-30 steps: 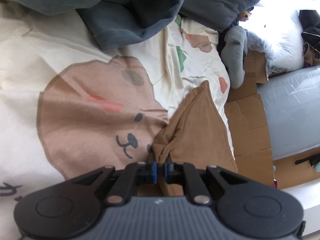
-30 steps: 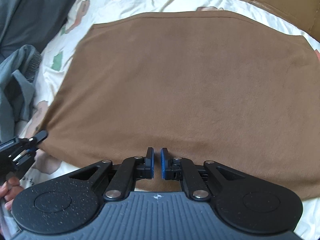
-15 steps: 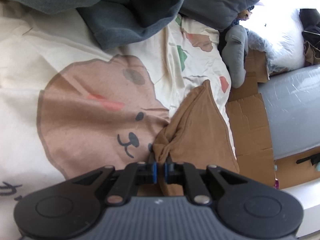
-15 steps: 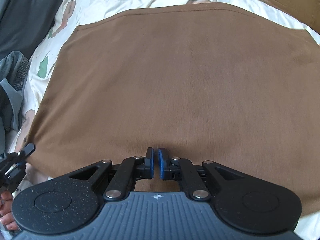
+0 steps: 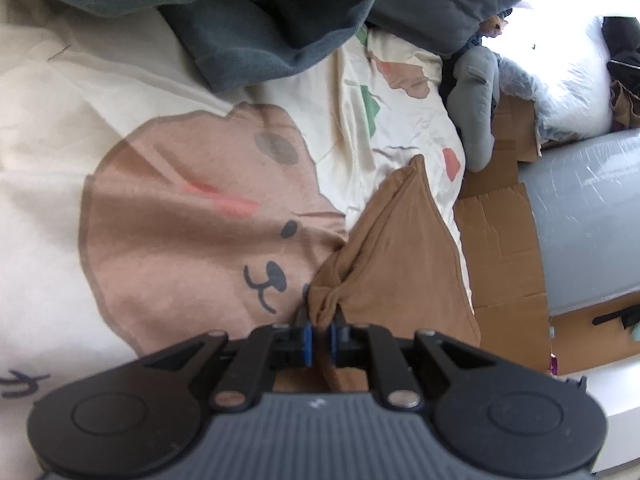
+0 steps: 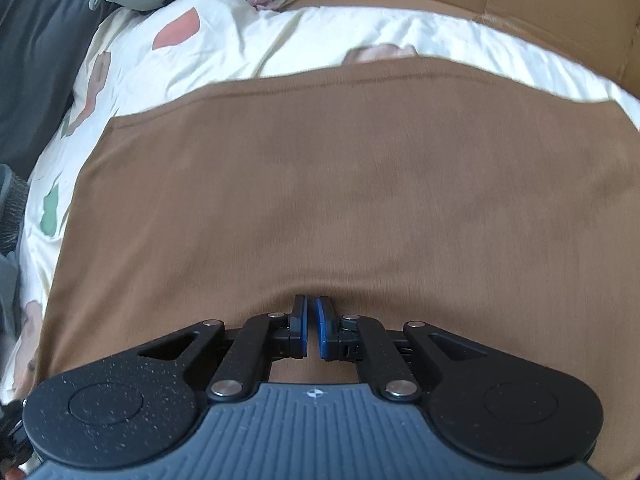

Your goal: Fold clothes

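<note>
Count: one brown garment [image 6: 352,184], two grippers, one bed with a printed sheet [image 5: 168,208], one pile of dark grey clothes [image 5: 272,20], flattened cardboard [image 5: 500,240] beside the bed.

Left gripper [image 5: 319,338]: the fingers are closed on a bunched corner of the brown garment [image 5: 392,264]; cloth is pinched between the blue pads and gathers into folds just ahead of them. From this view the garment appears as a raised, narrow wedge running away from the fingers along the bed edge next to the cardboard.

Right gripper [image 6: 311,330]: the fingers are drawn nearly together at the near hem of the garment, with a thin slit between the pads. Small puckers radiate in the cloth at the fingertips, so they appear to pinch the hem; the cloth inside the slit itself cannot be made out.

Garment condition: plain brown, smooth, no print. In the right view it lies spread flat and wide over the sheet [image 6: 240,48], its far edge straight with a stitched hem.

Obscured: both grippers' bodies cover the garment's near edge. The garment's right side runs out of the right view. The right view is slightly blurred.
</note>
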Demonstrator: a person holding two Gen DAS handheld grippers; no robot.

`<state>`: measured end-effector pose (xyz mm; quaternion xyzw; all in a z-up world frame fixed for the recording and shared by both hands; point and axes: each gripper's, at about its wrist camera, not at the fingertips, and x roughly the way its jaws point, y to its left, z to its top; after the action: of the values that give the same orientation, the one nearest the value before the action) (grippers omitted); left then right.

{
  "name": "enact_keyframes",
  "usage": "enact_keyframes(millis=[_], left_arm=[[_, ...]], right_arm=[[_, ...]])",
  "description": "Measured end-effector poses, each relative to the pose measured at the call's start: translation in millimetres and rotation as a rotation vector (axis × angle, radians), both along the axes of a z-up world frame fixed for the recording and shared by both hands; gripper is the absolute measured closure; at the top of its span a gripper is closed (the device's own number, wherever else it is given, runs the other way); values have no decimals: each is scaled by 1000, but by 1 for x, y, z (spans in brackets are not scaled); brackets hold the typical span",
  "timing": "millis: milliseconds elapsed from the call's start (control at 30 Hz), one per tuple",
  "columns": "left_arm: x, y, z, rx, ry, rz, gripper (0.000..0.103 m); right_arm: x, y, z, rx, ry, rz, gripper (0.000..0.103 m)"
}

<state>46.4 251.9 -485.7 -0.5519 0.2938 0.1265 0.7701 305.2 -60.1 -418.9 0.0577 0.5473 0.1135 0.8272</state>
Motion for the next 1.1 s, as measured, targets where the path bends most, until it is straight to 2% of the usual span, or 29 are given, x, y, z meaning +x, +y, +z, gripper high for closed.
enact_keyframes(millis=[333, 600, 1100], left_arm=[[1, -1, 1, 9, 7, -5, 94], [2, -1, 1, 15, 10, -12, 94], [4, 1, 1, 17, 11, -27, 94]], right_arm=[[48, 10, 4, -67, -57, -31, 92], [77, 8, 6, -74, -96, -50, 92], [139, 7, 5, -68, -95, -51, 92]])
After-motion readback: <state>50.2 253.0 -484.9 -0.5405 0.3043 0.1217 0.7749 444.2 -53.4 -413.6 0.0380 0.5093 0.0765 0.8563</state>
